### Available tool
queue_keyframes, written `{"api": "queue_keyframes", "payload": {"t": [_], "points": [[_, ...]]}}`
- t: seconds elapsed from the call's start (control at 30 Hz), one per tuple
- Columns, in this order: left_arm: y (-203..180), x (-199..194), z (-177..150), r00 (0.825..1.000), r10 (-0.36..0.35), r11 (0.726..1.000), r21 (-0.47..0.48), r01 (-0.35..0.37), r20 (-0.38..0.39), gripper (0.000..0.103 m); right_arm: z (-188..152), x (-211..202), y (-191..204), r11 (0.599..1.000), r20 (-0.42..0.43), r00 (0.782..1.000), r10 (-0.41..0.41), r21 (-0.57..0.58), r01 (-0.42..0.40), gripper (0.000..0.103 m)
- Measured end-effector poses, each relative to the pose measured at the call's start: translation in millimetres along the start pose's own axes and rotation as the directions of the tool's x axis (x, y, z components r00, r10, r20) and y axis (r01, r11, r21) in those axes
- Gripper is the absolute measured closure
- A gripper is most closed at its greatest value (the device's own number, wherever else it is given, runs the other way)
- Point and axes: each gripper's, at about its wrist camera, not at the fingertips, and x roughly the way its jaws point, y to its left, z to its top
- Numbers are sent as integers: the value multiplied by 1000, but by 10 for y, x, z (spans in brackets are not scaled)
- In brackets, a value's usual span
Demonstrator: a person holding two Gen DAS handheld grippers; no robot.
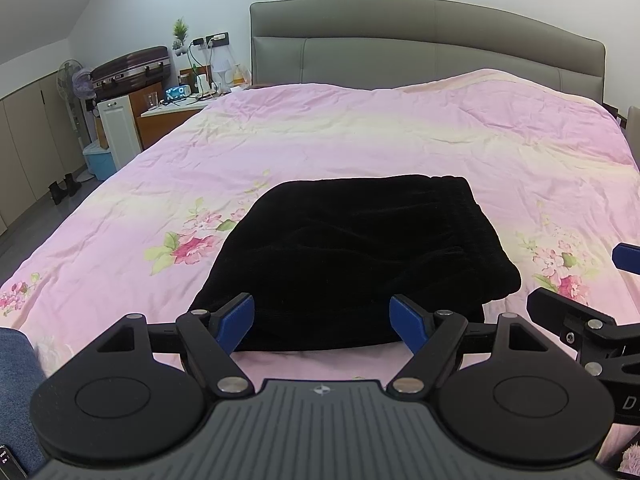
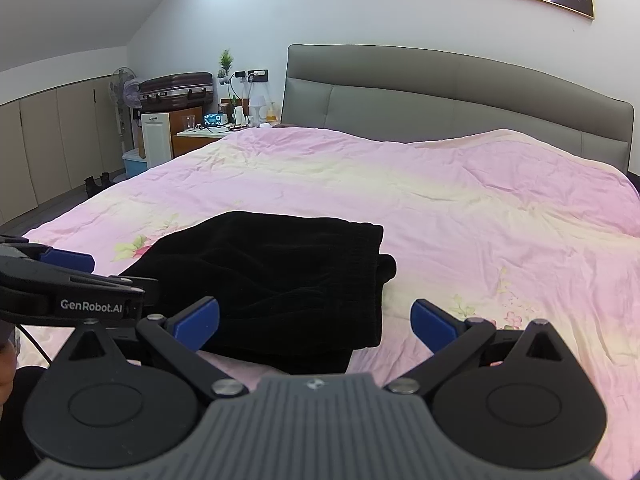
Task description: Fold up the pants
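Pants (image 1: 352, 256), black and soft, lie in a thick folded bundle on the pink flowered bedspread (image 1: 360, 136), close to the near edge of the bed and far from the grey headboard (image 1: 420, 52). Both tongs hang just short of that bundle with their blue pads spread wide and nothing between them. The left tongs (image 1: 322, 322) face the bundle squarely, its near folded edge sitting right between the pads, so this hand looks the nearer and better lined up. The right tongs (image 2: 316, 320) sit off toward the bundle's right side: only its right-hand corner falls between their pads, and bare bedspread lies ahead of the right pad. The bundle's longer side seems to run away from the near edge toward the headboard, though the lens bends it. The right view shows the layered right edge with a small roll of cloth poking out; the left view shows the rounded far-left corner instead. The folding looks close to finished, with perhaps a tidy-up left.
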Motion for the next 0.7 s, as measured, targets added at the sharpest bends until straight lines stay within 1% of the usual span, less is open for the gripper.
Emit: {"api": "queue_keyframes", "payload": {"t": [0.7], "points": [[-6, -46, 20, 1000, -1, 1000, 0, 1, 0, 13, 0, -40, -4, 1000, 4, 1000, 15, -7, -15, 5]]}}
